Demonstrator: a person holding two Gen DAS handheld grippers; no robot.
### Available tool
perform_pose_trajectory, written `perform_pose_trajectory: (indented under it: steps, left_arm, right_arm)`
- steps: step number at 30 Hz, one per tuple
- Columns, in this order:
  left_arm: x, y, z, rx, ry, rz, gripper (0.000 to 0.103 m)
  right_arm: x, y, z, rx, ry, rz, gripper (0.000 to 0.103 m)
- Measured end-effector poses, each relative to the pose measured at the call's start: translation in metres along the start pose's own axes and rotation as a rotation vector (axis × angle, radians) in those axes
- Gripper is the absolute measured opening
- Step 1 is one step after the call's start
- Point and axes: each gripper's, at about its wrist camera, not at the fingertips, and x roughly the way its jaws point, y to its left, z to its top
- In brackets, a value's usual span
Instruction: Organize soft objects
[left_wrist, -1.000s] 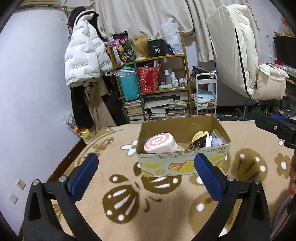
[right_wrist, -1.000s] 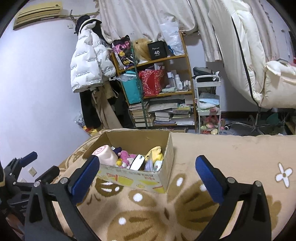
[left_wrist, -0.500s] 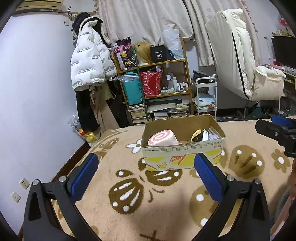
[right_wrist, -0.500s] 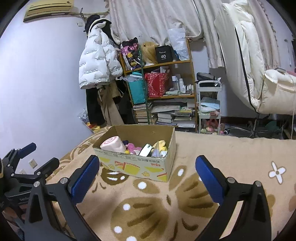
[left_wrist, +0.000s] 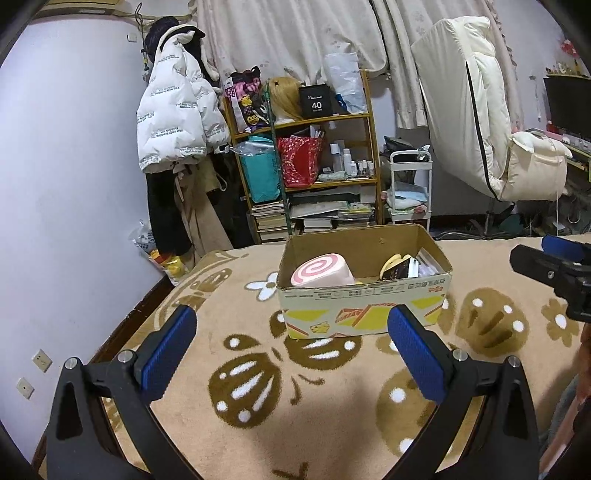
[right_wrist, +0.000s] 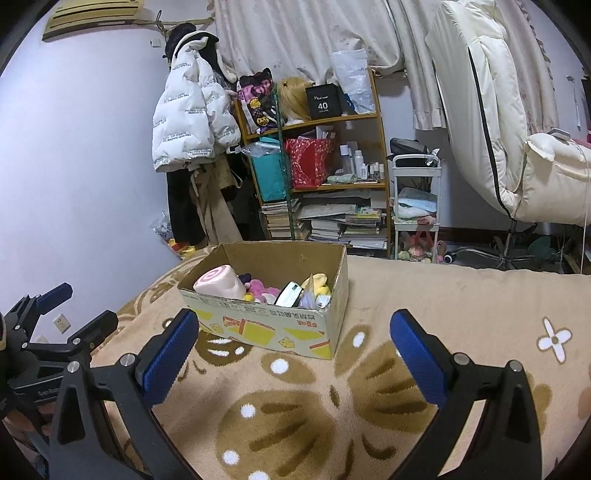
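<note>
- Since a second ago both grippers have drawn back and risen; the cardboard box (left_wrist: 364, 284) now looks smaller and farther, with more blanket showing before it.
- The left gripper (left_wrist: 291, 354) is spread wide, nothing between its blue ribbed pads; the right gripper (right_wrist: 290, 354) likewise gapes empty.
- The box is open-topped, rectangular, printed yellow and orange on its front wall, and sits on a fuzzy tan blanket (left_wrist: 332, 406) with brown and white flower shapes.
- Inside lie soft toys: a pink swirl roll plush (right_wrist: 219, 282) at the left end, and a yellow plush (right_wrist: 314, 284) toward the right.
- Behind stand a crowded wooden shelf (left_wrist: 314, 162), a white puffer jacket (left_wrist: 177, 122) hanging on the wall, and a cream chair (left_wrist: 487, 129).
</note>
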Motion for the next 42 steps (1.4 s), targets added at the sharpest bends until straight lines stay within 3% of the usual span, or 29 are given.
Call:
perform_pose_trajectory:
  steps: [42]
  left_arm:
    - [0.001, -0.014, -0.004, 0.006, -0.006, 0.002, 0.102]
  right_arm:
    - [0.010, -0.007, -0.004, -0.015, 0.005, -0.012, 0.103]
